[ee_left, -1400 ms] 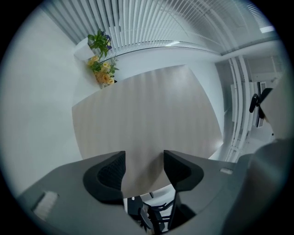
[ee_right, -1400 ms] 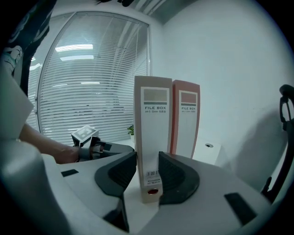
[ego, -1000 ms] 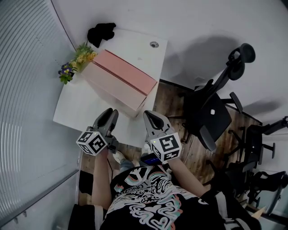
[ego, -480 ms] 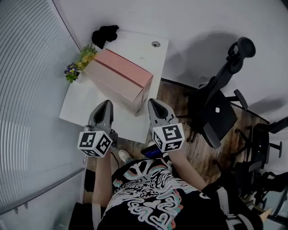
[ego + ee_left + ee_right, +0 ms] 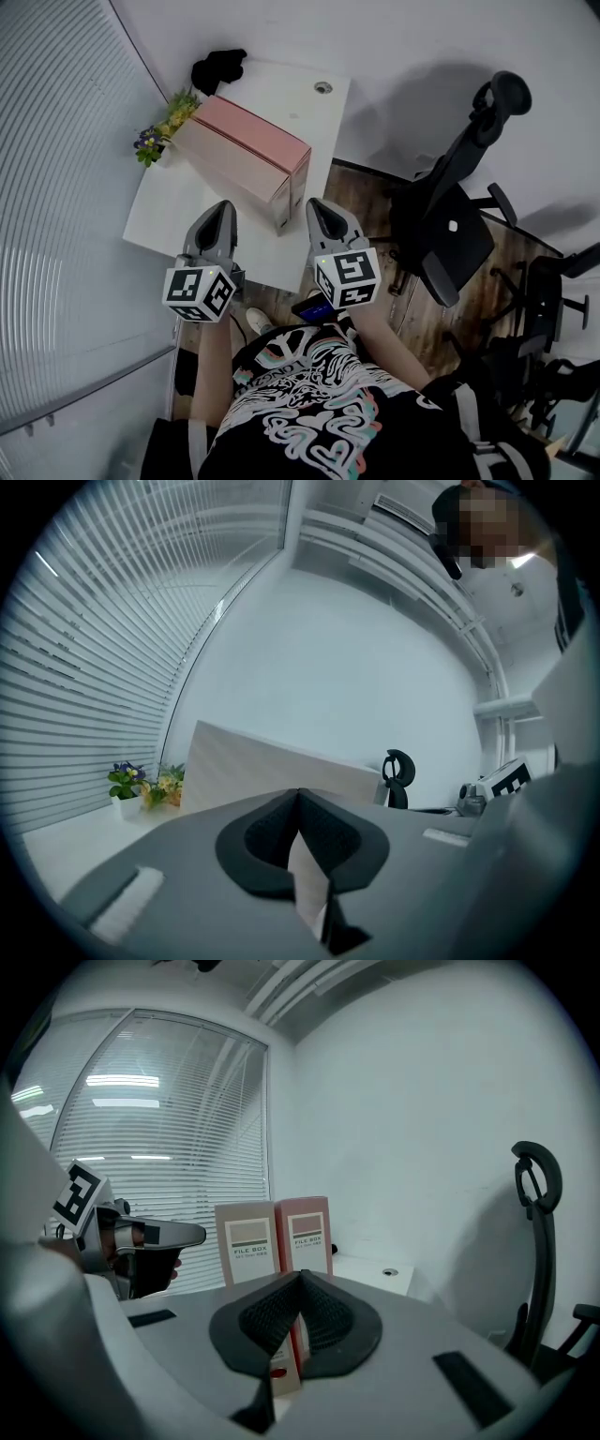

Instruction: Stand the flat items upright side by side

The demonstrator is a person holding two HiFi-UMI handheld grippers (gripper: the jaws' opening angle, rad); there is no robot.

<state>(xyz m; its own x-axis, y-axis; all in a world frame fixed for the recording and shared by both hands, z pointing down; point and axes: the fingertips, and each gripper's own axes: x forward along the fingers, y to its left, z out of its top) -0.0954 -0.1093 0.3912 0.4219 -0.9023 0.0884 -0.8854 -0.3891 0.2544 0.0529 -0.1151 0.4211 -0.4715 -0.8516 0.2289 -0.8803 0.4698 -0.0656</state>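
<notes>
Items: beige cardboard file box (image 5: pixel 246 1239) and pink cardboard file box (image 5: pixel 307 1230) upright, touching, on white counter (image 5: pixel 183 220) | left gripper (image 5: pixel 224 207), right gripper (image 5: pixel 315 204): jaws pressed together, empty, held clear of boxes | judgement: arrangement looks finished

Office, white desk (image 5: pixel 178 217), swivel chairs (image 5: pixel 441 234), window blinds (image 5: pixel 56 141), file boxes (image 5: pixel 248 155)

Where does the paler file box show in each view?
Head view: the paler box stands upper centre on the table, left of the pink box.
Left gripper view: its broad side sits at centre, just above the jaws.
Right gripper view: its spine is left of centre, above the jaws.
Shared landmark: the blinds, at the left in all three views.
</notes>
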